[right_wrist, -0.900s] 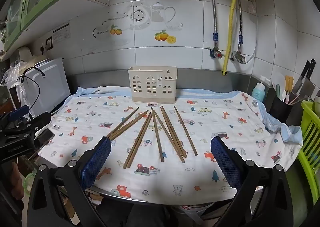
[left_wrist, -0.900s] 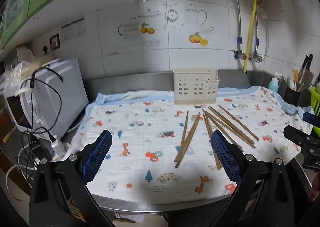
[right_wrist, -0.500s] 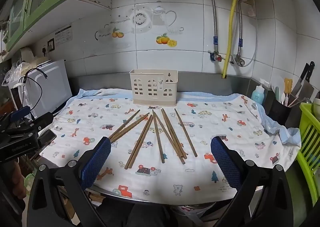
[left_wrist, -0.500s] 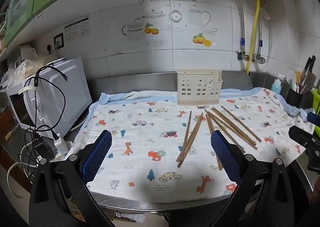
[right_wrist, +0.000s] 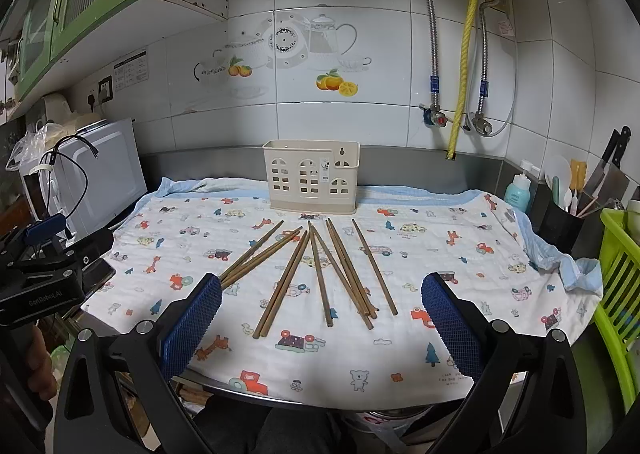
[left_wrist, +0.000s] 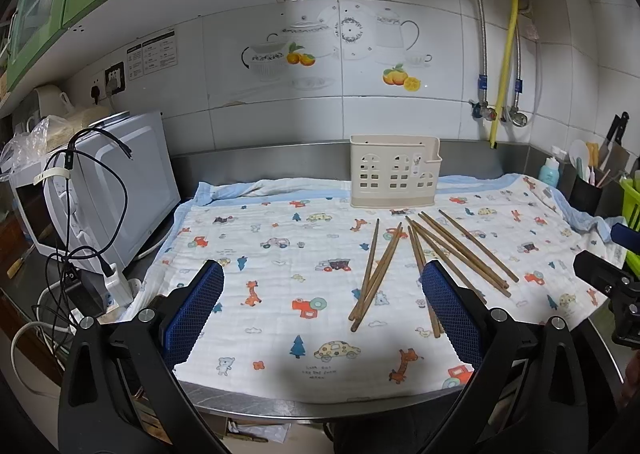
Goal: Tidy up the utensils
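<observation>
Several brown wooden chopsticks (right_wrist: 320, 270) lie fanned out on a white cloth with cartoon prints (right_wrist: 440, 254); they also show in the left wrist view (left_wrist: 424, 254). A cream perforated utensil holder (right_wrist: 311, 181) stands upright behind them, also in the left wrist view (left_wrist: 395, 176). My left gripper (left_wrist: 322, 308) is open and empty, near the front edge, left of the chopsticks. My right gripper (right_wrist: 320, 318) is open and empty, in front of the chopsticks' near ends. Each gripper shows at the edge of the other's view.
A white microwave (left_wrist: 108, 190) with black cables stands at the left. A black pot of kitchen tools (right_wrist: 564, 222), a blue bottle (right_wrist: 518, 190) and a green basket (right_wrist: 620, 278) stand at the right. Pipes (right_wrist: 464, 54) run down the tiled wall.
Both grippers have tilted up slightly, so the counter sits a little lower in view. Chopsticks and holder have not moved. Both grippers stay open.
</observation>
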A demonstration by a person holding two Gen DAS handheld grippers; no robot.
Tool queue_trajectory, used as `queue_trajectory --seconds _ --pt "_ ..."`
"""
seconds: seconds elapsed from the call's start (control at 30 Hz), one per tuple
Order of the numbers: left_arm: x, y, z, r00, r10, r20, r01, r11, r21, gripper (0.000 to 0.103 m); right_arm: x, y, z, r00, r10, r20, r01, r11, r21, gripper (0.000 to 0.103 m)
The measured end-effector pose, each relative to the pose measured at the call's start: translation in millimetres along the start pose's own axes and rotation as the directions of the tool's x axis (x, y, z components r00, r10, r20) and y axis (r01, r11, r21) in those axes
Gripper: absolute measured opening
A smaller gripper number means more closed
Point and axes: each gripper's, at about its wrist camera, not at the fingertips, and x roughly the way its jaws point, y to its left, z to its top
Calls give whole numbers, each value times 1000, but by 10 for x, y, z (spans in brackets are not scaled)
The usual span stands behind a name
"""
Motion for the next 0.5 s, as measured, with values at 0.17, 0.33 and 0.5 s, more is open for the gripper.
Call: queue_trajectory --seconds 0.17,0.33,0.5 --pt "-21 -26 6 1000 -23 2 23 1000 7 98 5 -1 -14 1000 6 3 -6 1000 -1 97" --pt "-24 -33 18 999 -39 1 39 999 5 98 16 -2 -14 1000 6 1 -6 1000 3 97" --pt "-8 -28 18 999 -49 -3 49 999 -1 98 13 10 -24 1000 4 3 -4 1000 -1 97"
